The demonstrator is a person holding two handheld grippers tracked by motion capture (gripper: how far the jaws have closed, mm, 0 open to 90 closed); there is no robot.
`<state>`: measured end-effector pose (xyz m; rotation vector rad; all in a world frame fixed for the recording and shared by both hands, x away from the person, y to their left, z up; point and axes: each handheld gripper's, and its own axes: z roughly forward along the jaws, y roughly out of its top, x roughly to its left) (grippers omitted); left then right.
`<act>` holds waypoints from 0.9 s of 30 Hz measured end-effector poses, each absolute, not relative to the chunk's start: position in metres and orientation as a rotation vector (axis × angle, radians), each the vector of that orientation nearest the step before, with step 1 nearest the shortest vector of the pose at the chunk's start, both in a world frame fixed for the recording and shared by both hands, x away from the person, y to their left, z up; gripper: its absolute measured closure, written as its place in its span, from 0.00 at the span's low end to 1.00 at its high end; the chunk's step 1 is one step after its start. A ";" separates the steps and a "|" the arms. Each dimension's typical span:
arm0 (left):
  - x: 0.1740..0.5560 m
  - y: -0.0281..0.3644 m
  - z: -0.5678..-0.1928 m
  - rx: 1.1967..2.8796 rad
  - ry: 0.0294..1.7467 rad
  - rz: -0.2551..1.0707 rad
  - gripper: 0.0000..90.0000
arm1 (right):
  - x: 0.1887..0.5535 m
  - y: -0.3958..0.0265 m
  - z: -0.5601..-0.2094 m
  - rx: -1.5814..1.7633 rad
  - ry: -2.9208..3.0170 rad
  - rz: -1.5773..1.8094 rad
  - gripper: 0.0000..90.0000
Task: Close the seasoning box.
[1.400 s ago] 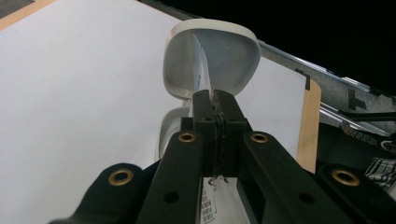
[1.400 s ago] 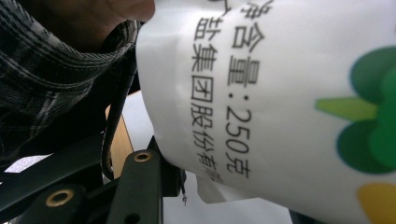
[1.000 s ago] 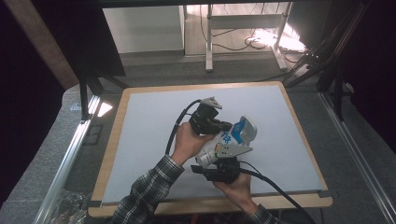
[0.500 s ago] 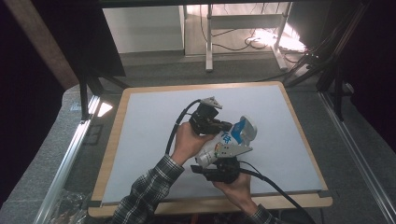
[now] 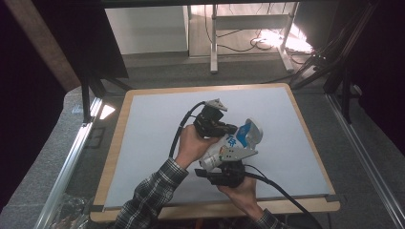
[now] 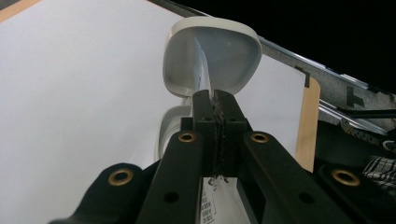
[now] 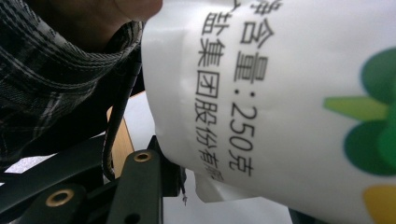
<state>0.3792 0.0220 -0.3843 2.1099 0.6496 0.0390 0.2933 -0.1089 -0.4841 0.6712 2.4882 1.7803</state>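
A white plastic bag [image 5: 237,141] with a blue label and black print is held above the middle of the table. My left gripper [image 5: 232,129] reaches it from the left. In the left gripper view its jaws are shut on a thin edge of film [image 6: 208,86], with the bag's rounded white end [image 6: 212,53] just beyond. My right gripper [image 5: 224,161] comes up from below and grips the bag's lower body. In the right gripper view the printed bag [image 7: 280,93] lies across the jaws, and one black finger [image 7: 140,184] shows at its left edge.
The table carries a white sheet [image 5: 157,124] inside a wooden rim [image 5: 313,140]. Metal rails [image 5: 71,157] run along both sides. A plaid sleeve [image 5: 148,200] enters from the bottom, and cables [image 5: 282,191] trail off both grippers toward the front edge.
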 end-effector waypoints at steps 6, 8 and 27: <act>0.379 0.022 -0.384 2.110 0.648 0.041 0.98 | 0.293 -0.108 -0.483 0.667 2.487 1.781 0.66; 0.380 0.022 -0.384 2.108 0.648 0.039 0.98 | 0.294 -0.108 -0.483 0.667 2.486 1.780 0.66; 0.381 0.022 -0.384 2.107 0.654 0.037 0.99 | 0.294 -0.107 -0.482 0.660 2.481 1.785 0.66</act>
